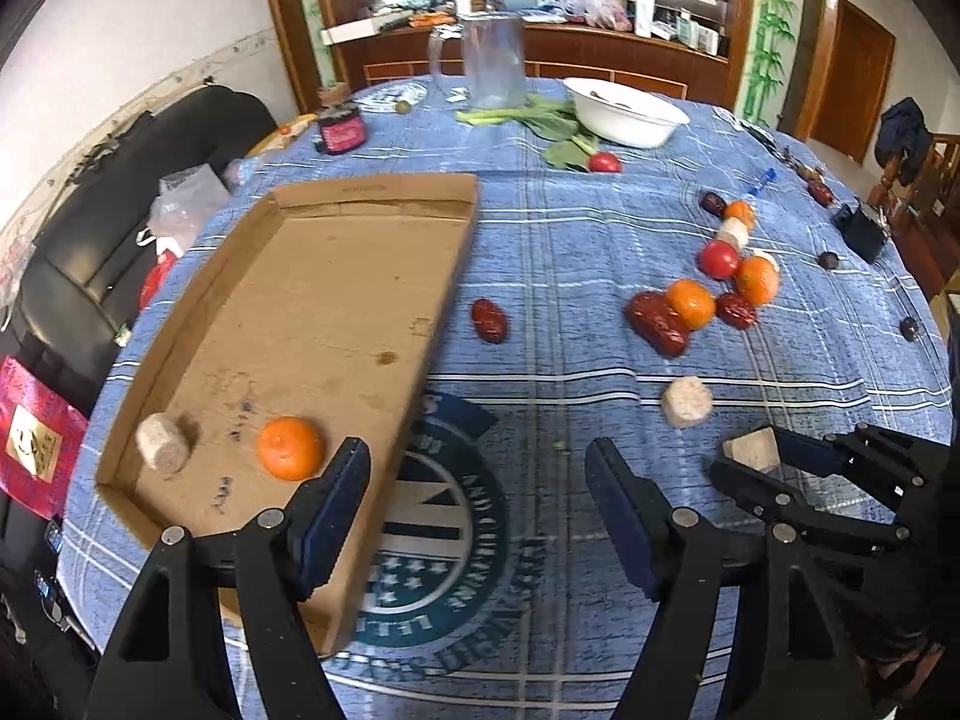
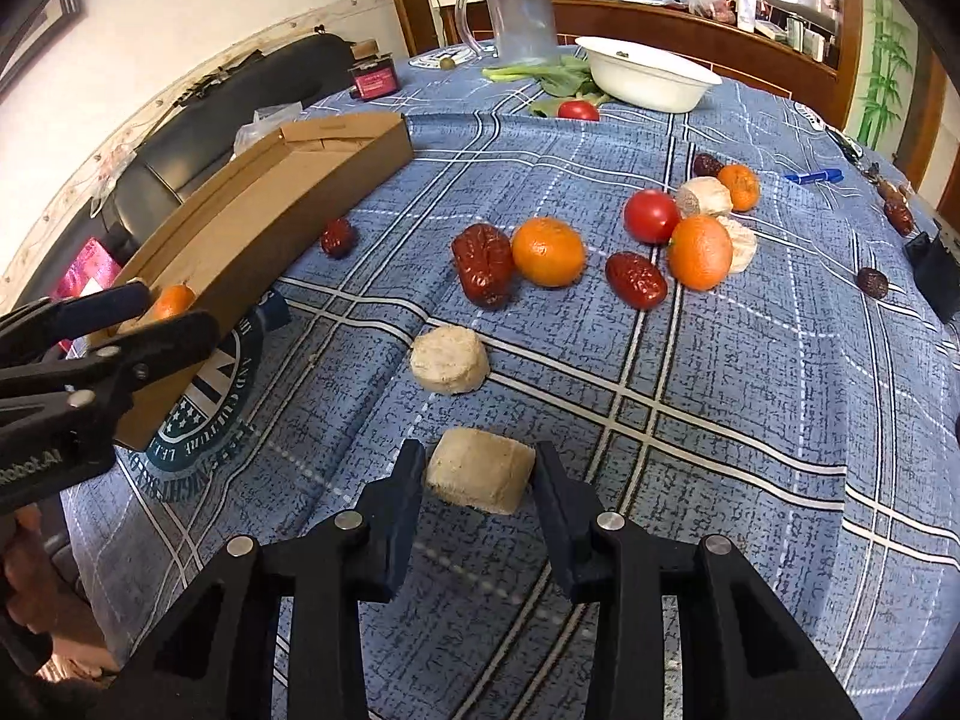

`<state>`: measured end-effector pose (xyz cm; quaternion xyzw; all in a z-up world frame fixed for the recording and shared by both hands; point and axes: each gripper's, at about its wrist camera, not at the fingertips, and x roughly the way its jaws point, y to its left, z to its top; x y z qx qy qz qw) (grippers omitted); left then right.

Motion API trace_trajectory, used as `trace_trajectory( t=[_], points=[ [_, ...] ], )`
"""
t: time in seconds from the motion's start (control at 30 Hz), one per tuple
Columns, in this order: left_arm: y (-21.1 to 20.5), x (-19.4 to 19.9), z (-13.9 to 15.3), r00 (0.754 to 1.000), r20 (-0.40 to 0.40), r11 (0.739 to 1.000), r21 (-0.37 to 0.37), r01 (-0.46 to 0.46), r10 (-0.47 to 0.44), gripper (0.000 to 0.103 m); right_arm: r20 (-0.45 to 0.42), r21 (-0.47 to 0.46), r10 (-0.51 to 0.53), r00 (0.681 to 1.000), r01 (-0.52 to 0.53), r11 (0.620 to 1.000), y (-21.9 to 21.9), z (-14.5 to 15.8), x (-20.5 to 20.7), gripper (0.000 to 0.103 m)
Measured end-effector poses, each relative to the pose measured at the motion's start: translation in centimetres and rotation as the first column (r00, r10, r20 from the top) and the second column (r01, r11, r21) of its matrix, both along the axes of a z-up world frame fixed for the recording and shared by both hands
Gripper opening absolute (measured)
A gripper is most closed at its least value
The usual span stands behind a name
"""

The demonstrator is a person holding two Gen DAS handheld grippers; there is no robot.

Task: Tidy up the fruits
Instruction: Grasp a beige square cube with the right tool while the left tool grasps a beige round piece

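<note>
Between my two grippers the blue cloth of the desk (image 1: 540, 312) lies open, a clear lane running up toward a lone red date (image 1: 489, 320). On my left the cardboard tray (image 1: 336, 324) walls off that side; its near corner sits between my left fingers (image 1: 336, 504). To the right a pale round chunk (image 2: 450, 359) blocks the way ahead, and beyond it a tight cluster of fruit (image 2: 600, 252) fills the cloth. The far edge is crowded by a white bowl (image 2: 648, 81) and a clear jug (image 2: 519, 15).
</note>
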<state>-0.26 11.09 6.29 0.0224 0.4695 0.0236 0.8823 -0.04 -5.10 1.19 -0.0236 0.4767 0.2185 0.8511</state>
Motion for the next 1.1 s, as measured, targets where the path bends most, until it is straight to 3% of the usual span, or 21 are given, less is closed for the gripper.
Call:
trace_trajectory(
  t=[0.27, 0.43, 0.5, 0.53, 0.6, 0.63, 0.73, 1.1],
  points=[
    [-6.1, 2.8, -2.1, 0.987, -0.072, 0.989, -0.051, 0.142, -0.146, 0.073, 0.053, -0.035, -0.093, 0.994, 0.095, 0.995, -4.7, 1.3, -0.9, 0.039],
    [-8.2, 5.0, -4.0, 0.978, -0.123, 0.982, -0.105, 0.155, -0.167, 0.073, 0.042, -0.030, -0.159, 0.986, 0.160, 0.987, -7.6, 1.3, -1.3, 0.040],
    [-8.3, 5.6, -5.0, 0.976, -0.146, 0.983, -0.117, 0.144, -0.160, 0.066, 0.039, -0.023, -0.172, 0.984, 0.173, 0.985, -8.2, 1.4, -1.5, 0.040],
    [-8.4, 5.4, -4.8, 0.980, -0.113, 0.983, -0.104, 0.152, -0.163, 0.058, 0.041, -0.019, -0.176, 0.984, 0.177, 0.984, -8.4, 1.5, -1.6, 0.040],
    [-8.5, 5.3, -4.7, 0.979, -0.103, 0.982, -0.086, 0.166, -0.174, 0.031, 0.048, -0.013, -0.181, 0.982, 0.182, 0.983, -8.7, 1.7, -1.8, 0.040],
    [-8.3, 5.3, -4.5, 0.979, -0.098, 0.981, -0.090, 0.170, -0.179, 0.027, 0.053, -0.013, -0.184, 0.982, 0.185, 0.983, -8.7, 1.7, -1.9, 0.040],
    [-7.1, 5.0, -4.1, 0.978, -0.102, 0.972, -0.169, 0.162, -0.181, 0.027, 0.061, -0.014, -0.188, 0.980, 0.189, 0.982, -8.6, 1.8, -1.9, 0.040],
    [-4.9, 2.1, -1.4, 0.980, -0.049, 0.966, -0.185, 0.179, -0.191, 0.028, 0.093, -0.014, -0.232, 0.968, 0.234, 0.972, -8.5, 3.0, -2.8, 0.040]
  ],
)
